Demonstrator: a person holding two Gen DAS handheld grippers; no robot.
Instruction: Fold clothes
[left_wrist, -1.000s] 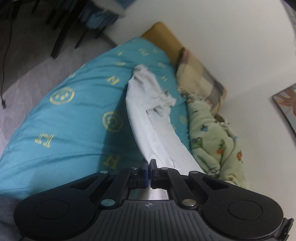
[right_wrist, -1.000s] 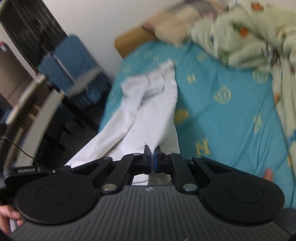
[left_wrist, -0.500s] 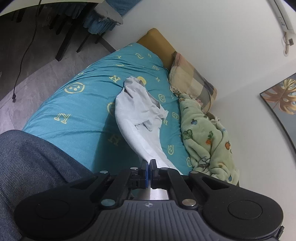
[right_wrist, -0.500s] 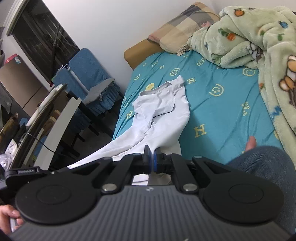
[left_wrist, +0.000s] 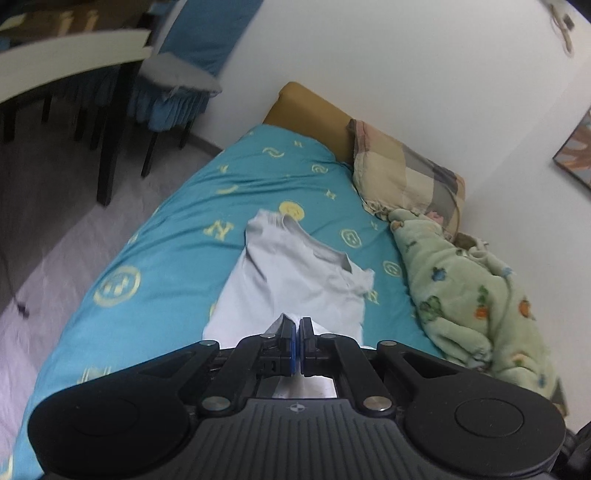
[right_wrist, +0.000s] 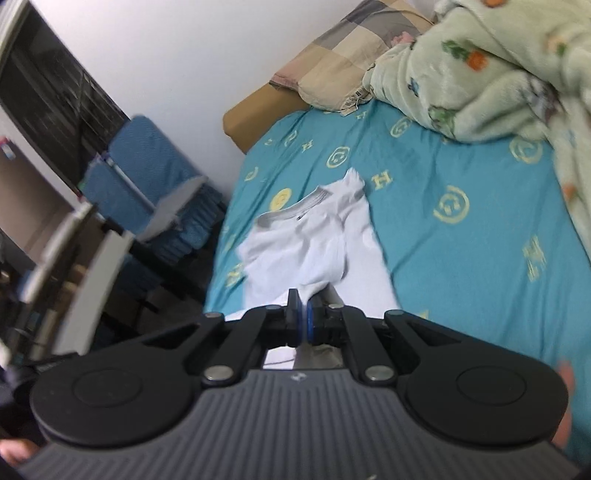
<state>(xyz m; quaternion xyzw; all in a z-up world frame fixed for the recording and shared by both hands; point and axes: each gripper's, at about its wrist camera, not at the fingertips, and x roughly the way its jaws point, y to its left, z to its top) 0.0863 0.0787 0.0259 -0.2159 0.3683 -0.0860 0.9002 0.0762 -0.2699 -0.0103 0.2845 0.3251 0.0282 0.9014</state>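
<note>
While I look along both grippers, this is what I have:
Left gripper (left_wrist: 297, 325): jaws pinched together on the near edge of the white T-shirt (left_wrist: 295, 280).
Right gripper (right_wrist: 302, 301): jaws likewise closed on the shirt's near edge.
T-shirt: spread on the turquoise bedsheet (left_wrist: 177, 236), collar (right_wrist: 291, 210) at the far end, hem toward me.
Beside it: green fleece blanket (left_wrist: 469, 299) and checked pillow (left_wrist: 406, 177), both apart from the shirt.
</note>
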